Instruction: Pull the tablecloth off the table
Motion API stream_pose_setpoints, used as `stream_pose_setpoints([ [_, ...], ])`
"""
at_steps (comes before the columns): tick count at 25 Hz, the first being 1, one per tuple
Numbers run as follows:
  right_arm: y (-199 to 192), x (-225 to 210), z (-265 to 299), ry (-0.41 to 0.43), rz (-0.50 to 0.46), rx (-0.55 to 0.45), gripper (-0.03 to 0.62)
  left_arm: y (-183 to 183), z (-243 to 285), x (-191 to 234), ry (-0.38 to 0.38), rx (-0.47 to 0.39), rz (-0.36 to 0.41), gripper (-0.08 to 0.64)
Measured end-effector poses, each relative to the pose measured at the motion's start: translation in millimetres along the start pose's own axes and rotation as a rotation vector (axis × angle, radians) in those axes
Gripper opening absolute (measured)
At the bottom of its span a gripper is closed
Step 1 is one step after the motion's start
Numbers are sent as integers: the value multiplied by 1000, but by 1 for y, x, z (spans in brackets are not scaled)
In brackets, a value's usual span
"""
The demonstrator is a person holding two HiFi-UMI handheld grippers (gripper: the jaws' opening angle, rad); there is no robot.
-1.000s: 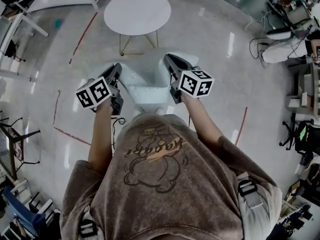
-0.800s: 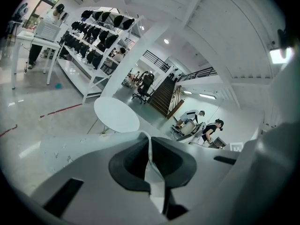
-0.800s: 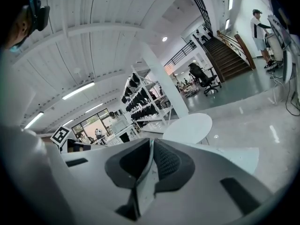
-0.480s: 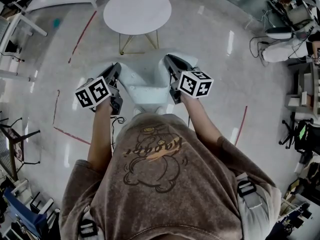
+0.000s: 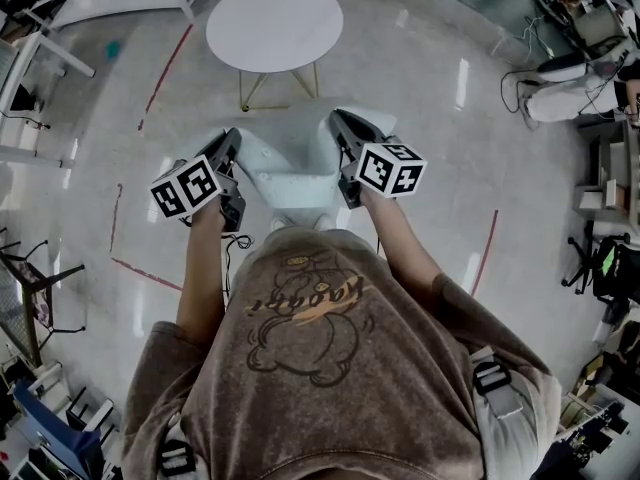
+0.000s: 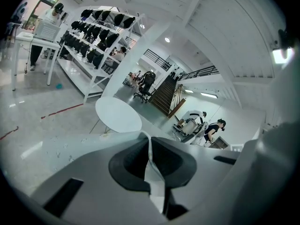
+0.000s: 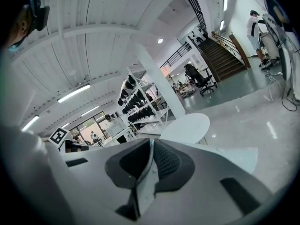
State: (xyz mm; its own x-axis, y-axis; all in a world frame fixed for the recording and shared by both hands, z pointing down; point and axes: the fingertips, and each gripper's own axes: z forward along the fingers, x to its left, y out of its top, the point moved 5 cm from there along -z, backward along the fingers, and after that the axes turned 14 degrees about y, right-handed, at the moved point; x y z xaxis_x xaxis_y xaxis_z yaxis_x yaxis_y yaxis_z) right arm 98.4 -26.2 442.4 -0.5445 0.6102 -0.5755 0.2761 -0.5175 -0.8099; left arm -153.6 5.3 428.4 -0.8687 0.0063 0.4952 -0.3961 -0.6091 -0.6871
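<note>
Head view: tablecloth [image 5: 290, 173] slung between both hand-held grippers, long axis 9-to-3. Clamped on 9 o'clock edge: left hand-held gripper [image 5: 233, 138]; on 3 o'clock edge: right hand-held gripper [image 5: 336, 120]. Round surface [image 5: 274, 23] bare at 12 o'clock, well apart from cloth. Neither hand nearer.

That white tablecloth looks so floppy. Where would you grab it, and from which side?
By its thin edge, at two spots set apart, coming edge-on from the person's side. The tablecloth is a limp sheet, so probably only an edge fits between jaws; the left gripper and right gripper each pinch a fold this way, holding it spread.
</note>
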Motion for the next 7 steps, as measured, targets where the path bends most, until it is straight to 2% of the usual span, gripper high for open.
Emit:
stream_pose_setpoints([
  [7, -1, -4, 0, -2, 0, 3, 35, -1, 1, 1, 6, 3, 1, 28],
])
